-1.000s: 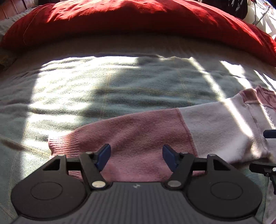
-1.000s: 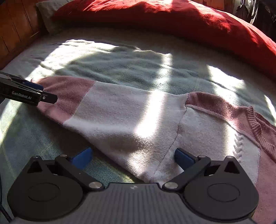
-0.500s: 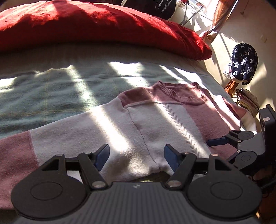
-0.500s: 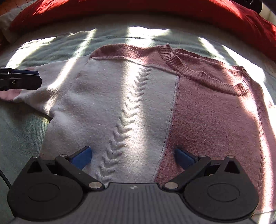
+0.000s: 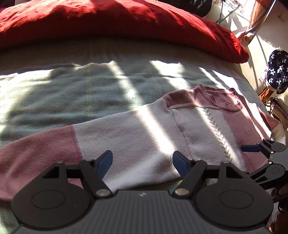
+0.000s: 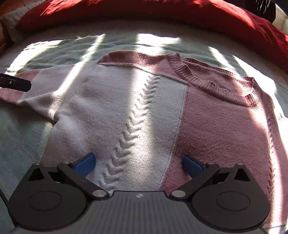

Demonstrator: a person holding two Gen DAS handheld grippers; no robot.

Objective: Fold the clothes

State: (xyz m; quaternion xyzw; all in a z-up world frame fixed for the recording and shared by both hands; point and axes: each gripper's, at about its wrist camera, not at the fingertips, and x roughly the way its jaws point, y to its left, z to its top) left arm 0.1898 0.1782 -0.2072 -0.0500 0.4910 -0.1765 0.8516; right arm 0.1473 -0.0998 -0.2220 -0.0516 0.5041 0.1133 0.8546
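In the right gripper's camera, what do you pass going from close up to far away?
Open right gripper → pink-and-white knitted sweater → pale green blanket → big red pillow.

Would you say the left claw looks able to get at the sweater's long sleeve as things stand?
Probably yes: the left claw is open directly over the pink and white knitted sweater's sleeve, with nothing lying between.

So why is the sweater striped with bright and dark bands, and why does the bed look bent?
Left wrist view: hard sunlight falls in slanted bars across the sweater and blanket, washing out the white sleeve. Right wrist view: the same bars cross the sweater's chest; the fisheye lens bows the red duvet into an arc. Both are sharp, not blurred.
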